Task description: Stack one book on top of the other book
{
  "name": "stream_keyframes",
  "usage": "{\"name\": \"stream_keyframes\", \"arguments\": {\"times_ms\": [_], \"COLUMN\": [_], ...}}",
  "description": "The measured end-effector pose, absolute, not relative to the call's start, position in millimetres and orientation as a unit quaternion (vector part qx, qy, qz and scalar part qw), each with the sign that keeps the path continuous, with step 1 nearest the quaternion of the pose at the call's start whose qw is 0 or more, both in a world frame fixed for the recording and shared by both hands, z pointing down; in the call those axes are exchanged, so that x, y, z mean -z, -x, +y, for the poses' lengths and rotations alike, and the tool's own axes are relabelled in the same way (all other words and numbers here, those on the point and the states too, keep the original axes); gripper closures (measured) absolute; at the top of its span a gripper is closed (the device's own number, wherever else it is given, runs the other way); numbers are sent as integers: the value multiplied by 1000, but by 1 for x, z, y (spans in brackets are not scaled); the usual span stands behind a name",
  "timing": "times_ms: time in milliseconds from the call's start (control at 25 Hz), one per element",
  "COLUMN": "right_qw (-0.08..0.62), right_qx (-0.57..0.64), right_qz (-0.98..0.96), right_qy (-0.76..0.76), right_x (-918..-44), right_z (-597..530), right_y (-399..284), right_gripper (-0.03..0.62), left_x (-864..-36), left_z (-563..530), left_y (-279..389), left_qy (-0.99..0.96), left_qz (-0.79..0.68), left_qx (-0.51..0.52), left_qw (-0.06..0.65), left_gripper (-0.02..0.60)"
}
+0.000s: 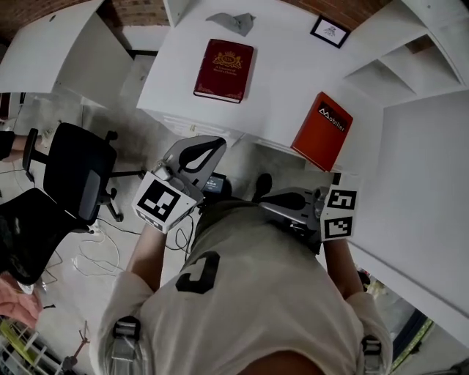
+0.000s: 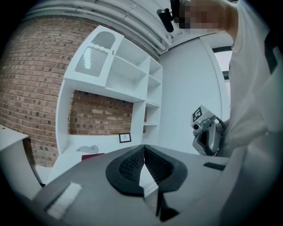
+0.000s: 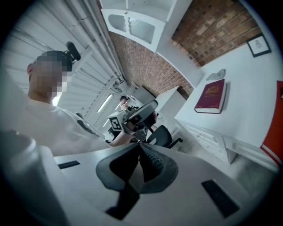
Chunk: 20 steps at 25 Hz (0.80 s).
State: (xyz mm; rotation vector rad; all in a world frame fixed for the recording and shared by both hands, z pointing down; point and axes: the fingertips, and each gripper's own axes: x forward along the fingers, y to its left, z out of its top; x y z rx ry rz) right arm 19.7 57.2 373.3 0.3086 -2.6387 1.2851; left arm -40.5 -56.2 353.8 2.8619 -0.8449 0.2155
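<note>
A dark red book [image 1: 225, 69] with a gold crest lies flat on the white desk [image 1: 293, 80]; it also shows in the right gripper view [image 3: 212, 97] and as a sliver in the left gripper view [image 2: 90, 156]. An orange-red book [image 1: 322, 130] rests at the desk's near right edge, its edge visible [image 3: 275, 128]. My left gripper [image 1: 209, 144] is held in front of my body, short of the desk, jaws shut and empty [image 2: 144, 148]. My right gripper [image 1: 264, 189] hovers beside it below the orange-red book, also shut on nothing [image 3: 140, 145].
A grey crumpled object [image 1: 234, 22] and a small framed picture [image 1: 330, 31] sit at the back of the desk. White shelving [image 1: 410, 58] stands to the right. A black office chair [image 1: 77, 179] and loose cables are on the floor at left.
</note>
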Motion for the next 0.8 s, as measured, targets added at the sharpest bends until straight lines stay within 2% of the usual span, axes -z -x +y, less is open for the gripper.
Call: {"name": "stream_keyframes", "arguments": {"times_ms": [400,600,800], "right_qw": [39,37,-4], "right_qx": [-524,-537,-578], "right_qz": [-824,-805,-759], "right_qy": [-212,-250,-299], "right_x": [-403,-421,-442], "right_z": [-5,-27,-39], "right_y": [-89,-139,-193], "right_gripper": [591,591,590], "left_x": [-351,-343,-343], "left_z": [-69,-85,-93], "left_y": [24,-7,-44], "left_qy": [-937,-934,-936], "left_qz": [-325,-332,-320], "left_qx": [-104,-113,-127], "left_qw": [78,71,71], "left_gripper": [577,577,577]}}
